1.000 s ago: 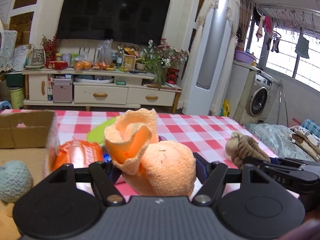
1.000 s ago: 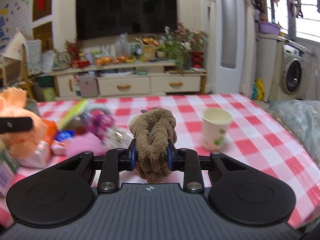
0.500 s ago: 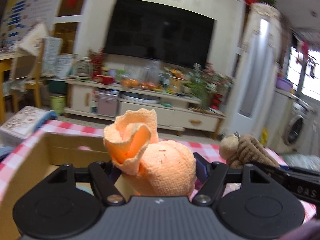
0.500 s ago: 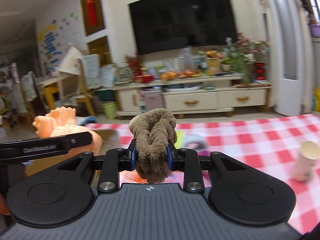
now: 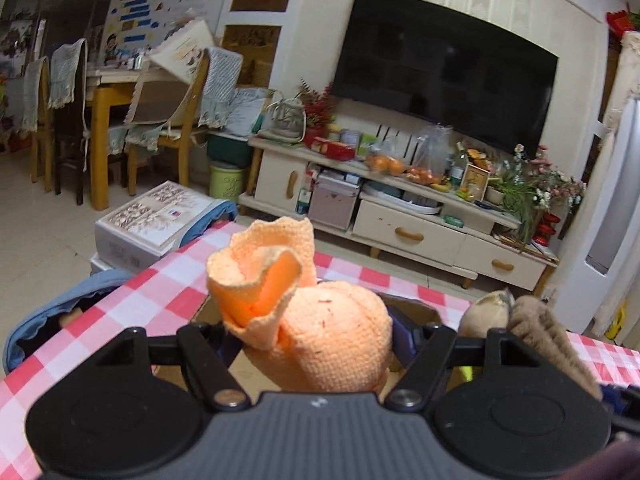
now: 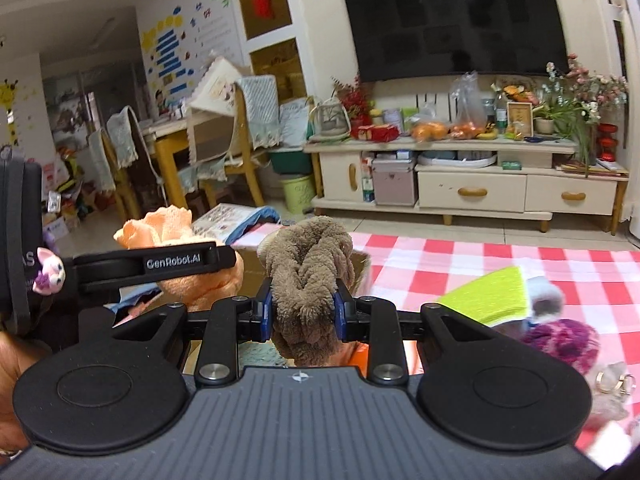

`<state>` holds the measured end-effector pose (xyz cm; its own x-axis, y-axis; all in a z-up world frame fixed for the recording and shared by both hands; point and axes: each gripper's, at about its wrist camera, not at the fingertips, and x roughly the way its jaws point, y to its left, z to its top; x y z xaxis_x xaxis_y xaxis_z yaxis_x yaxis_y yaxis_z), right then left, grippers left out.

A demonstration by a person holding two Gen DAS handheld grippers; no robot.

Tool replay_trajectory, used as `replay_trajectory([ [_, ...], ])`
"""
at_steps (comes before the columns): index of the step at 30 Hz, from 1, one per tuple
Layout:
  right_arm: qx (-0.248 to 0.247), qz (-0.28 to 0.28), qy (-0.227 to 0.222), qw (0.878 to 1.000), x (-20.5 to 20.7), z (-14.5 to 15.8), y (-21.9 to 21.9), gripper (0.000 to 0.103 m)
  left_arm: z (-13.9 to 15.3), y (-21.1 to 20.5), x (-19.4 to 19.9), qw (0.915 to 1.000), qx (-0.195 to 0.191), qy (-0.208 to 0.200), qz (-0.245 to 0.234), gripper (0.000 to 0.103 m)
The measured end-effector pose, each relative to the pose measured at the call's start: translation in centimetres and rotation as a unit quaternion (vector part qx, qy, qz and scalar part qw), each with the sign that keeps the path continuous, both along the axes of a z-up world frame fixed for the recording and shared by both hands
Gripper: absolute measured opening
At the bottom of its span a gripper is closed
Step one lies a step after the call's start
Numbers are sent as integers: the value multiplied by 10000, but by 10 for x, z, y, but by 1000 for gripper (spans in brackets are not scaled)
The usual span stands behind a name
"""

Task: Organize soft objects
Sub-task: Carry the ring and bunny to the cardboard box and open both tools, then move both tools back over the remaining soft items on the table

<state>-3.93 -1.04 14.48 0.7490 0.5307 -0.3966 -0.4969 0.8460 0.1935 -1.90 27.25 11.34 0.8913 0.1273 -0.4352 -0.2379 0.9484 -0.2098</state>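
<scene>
An orange knit toy (image 5: 320, 336) is held in the left claw (image 5: 316, 344) and a brown plush (image 6: 306, 280) is pinched tight in the right claw (image 6: 304, 316), both lifted above the checked tabletop (image 5: 132, 312). A second ago the two views were turned toward the middle of the tabletop, where a paper cup stood; both have since been swung left, and the cardboard box (image 5: 224, 312), seen open half a second ago, is now glimpsed just beneath the orange toy. In the right view the left claw and its load are seen close alongside, the box edge (image 6: 252, 268) just behind. The carry is judged nearly done, with release into the box as the likely next step. Further soft things, a purple pom-pom (image 6: 560, 342) and a green cloth (image 6: 490, 294), are left on the tabletop at the right, so more trips are expected.
</scene>
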Motion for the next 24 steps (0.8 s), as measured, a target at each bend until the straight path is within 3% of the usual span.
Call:
replay_trajectory([
  [6,-249,150,165,9994,10,-11,25,41,-10,7,14,9997,-39,219,104,73],
  [11,-293,195,188,9992,1,-18,21,78,-15,4,19,9992,-4,397,103,84],
  [13,-176,170,113,9996,-5,-15,14,100,-10,1,16,9994,85,326,85,98],
  [19,-274,-199,-225,9992,-24,-5,-10,103,8,-12,3,9999,108,12,-6,102],
  [24,-407,-551,-299,9972,-38,-7,-31,103,8,-27,-1,9997,132,47,-204,102],
])
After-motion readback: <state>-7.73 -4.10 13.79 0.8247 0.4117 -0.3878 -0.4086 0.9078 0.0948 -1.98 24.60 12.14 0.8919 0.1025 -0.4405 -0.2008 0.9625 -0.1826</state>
